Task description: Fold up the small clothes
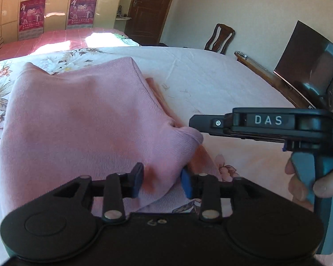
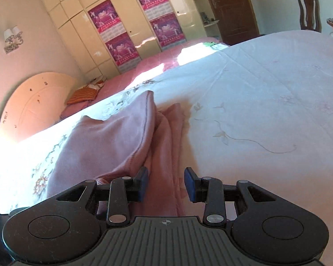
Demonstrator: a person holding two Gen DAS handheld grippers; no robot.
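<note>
1. Garment first: pink knit garment (image 1: pixel 77 122) lying on the floral bedspread (image 1: pixel 222 77) of the bed, one layer already doubled over, a lower layer peeking out along its right edge.
2. Judged partway through: one fold laid, edges uneven, near corner bunched, more folding and smoothing likely left.
3. Left gripper (image 1: pixel 163 182) angled down over the near edge, fingers (image 1: pixel 138 179) spread, cloth lying between them but not pinched.
4. Right gripper (image 1: pixel 194 122) reaching in level from the right in the left wrist view, tip touching the bunched corner, a hand (image 1: pixel 310 184) wrapped round its handle.
5. From its own camera, right gripper (image 2: pixel 166 184) tilted down, fingers (image 2: pixel 191 185) parted with the pink fabric beneath, nothing gripped.
6. No other clothes to fold identifiable nearby.
</note>
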